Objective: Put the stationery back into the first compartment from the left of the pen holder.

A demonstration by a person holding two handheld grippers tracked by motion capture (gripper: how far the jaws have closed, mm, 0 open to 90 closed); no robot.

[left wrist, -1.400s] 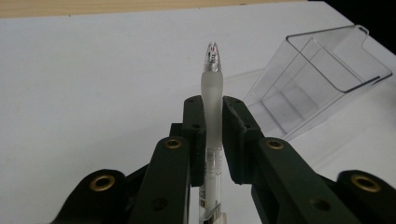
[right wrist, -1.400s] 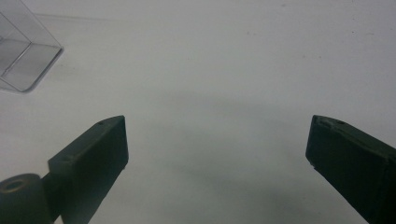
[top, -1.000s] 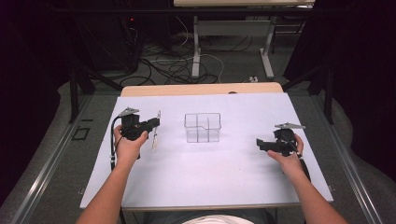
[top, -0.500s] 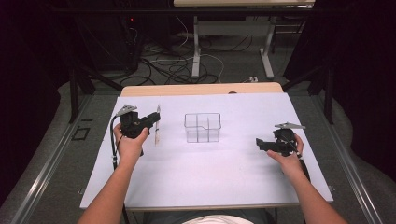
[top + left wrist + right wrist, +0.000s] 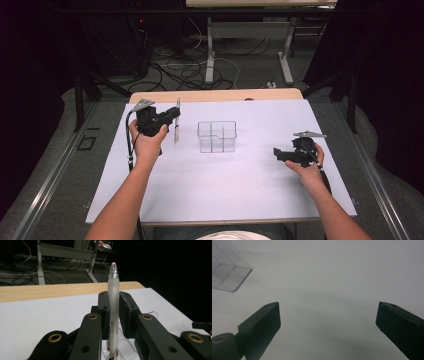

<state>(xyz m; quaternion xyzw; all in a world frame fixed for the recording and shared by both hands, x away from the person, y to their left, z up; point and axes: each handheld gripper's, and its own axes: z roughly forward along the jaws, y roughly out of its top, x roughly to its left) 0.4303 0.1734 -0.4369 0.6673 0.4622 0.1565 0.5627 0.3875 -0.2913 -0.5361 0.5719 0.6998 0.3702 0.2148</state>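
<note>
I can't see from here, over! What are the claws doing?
Left claw shut on pen, upright, off the table. Right claw open, nothing in it. Clear box mid-table, path to it clear.

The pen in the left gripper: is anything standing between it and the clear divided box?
Nothing visible does. The left gripper holds the pen upright, and only bare white table lies between it and the clear divided box.

High view: fixed overhead cam, faces fwd/down over whole white table [image 5: 220, 185]; left gripper view: close along its jaws twd table's far edge; right gripper view: v. close above tabletop, sharing clear divided box [image 5: 227, 270] w/ high view [image 5: 217, 136].
</note>
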